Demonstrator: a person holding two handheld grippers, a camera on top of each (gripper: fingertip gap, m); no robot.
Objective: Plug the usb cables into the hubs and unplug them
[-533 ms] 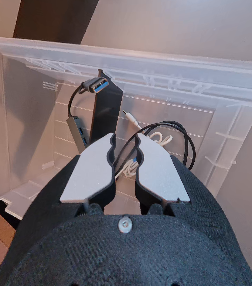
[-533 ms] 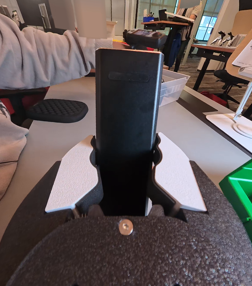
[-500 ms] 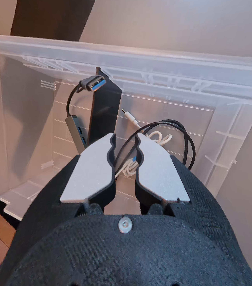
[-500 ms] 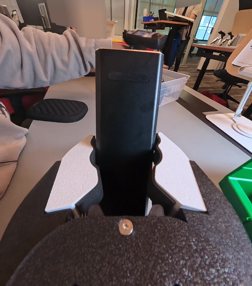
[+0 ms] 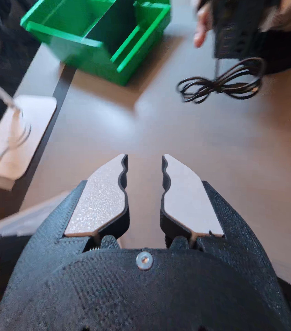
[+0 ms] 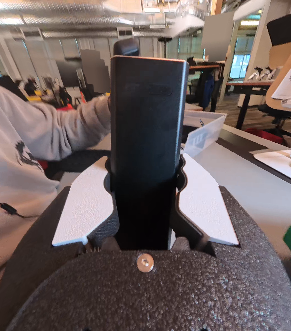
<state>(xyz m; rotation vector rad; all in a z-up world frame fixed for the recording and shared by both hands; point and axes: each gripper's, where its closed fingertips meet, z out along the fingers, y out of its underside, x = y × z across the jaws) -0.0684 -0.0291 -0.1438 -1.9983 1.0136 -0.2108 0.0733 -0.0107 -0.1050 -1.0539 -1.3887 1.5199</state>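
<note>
The left claw [image 5: 145, 158], apart and empty, has swung from the clear bin to the table [image 5: 159, 125], while the right claw [image 6: 145, 161] stays clamped on the black hub [image 6: 147, 116], so no cable is ready for plugging.

Left gripper [image 5: 145, 157]: jaws parted with a clear gap between the two pale finger plates, nothing between them; it points downward over the table surface. Right gripper [image 6: 145, 159]: jaws spread and closed against the two sides of an upright black hub [image 6: 147, 129], the grip falling on the lower part of the hub. A hand [image 5: 202, 25] is seen at the top of the left wrist view, blurred. A grey sleeve [image 6: 51, 129] extends across the left of the right wrist view.
</note>
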